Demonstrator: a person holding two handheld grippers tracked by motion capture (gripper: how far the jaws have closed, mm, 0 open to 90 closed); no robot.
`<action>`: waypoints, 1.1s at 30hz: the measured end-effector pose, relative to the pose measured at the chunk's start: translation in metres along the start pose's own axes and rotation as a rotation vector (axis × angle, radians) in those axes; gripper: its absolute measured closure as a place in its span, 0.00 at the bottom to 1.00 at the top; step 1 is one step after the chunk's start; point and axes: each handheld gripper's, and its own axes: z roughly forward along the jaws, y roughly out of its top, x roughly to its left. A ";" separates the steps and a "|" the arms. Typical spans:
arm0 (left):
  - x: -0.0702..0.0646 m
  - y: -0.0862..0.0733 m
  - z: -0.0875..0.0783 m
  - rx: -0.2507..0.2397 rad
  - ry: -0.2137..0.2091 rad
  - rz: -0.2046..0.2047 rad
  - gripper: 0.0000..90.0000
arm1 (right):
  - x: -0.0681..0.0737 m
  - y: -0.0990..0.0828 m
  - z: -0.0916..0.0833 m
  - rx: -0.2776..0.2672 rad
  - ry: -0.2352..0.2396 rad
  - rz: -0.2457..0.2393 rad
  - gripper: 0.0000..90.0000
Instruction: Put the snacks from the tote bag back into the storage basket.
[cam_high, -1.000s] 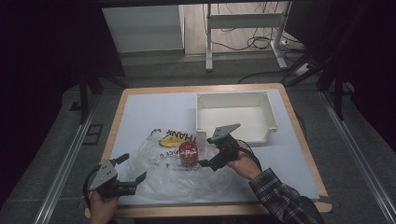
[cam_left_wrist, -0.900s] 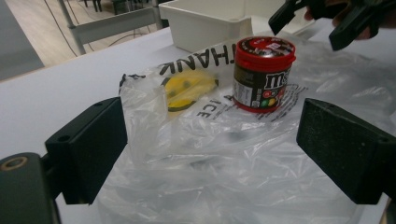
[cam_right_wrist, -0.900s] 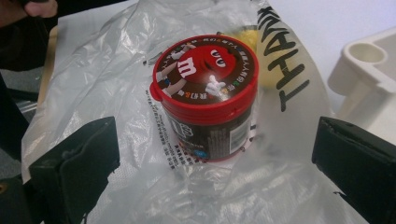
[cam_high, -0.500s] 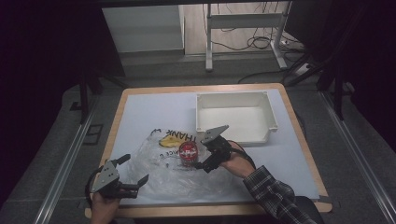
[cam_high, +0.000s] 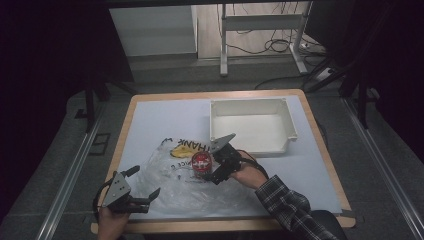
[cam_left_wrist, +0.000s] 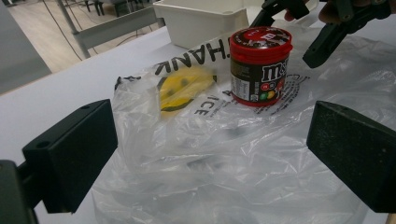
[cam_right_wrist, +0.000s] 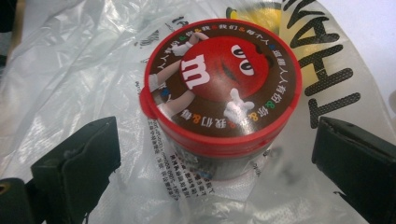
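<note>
Right gripper (cam_high: 212, 169): fingers (cam_right_wrist: 74, 163) spread wide, nothing held. The candy tub (cam_right_wrist: 219, 93) stands upright btwn them, a gap on each side, no contact yet. The spread looks chosen to clear the tub's red lid, which is wider than the body, so the fingers can drop past it and close on the wall below. The gripper comes in tilted from above and from the person's side, prob. because the tub sits on slippery film and a side push would just skid it.

Left gripper (cam_high: 131, 196): fingers (cam_left_wrist: 70, 154) also wide apart and empty, low over the near edge of the plastic bag (cam_left_wrist: 196, 154), w/ the tub (cam_left_wrist: 259, 65) well ahead of them and the right gripper (cam_left_wrist: 322, 28) beyond it. That stance suits pinning or pinching the film so the bag stays put when the tub is lifted; whether the fingertips touch the film can't be told, the view is too dim there.

Outward: the bag lies flat and crumpled on the tabletop (cam_high: 150, 120), printed side up, w/ a yellow smiley just past the tub. The tub rests on top of the bag, not inside, as far as the film's folds show. Farther out, beyond the right fingers, a white bin (cam_high: 252, 125) sits empty, open side up, near enough to be the likely drop spot.
</note>
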 end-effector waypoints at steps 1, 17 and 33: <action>0.000 0.000 0.000 0.000 0.001 0.001 0.02 | 0.000 0.001 0.002 0.007 -0.004 -0.001 0.02; -0.001 0.000 0.001 0.016 0.013 0.013 0.02 | 0.006 0.012 0.021 0.122 -0.024 -0.011 0.02; -0.002 -0.001 0.002 0.026 0.024 0.022 0.02 | 0.006 0.026 0.037 0.213 -0.048 -0.031 0.14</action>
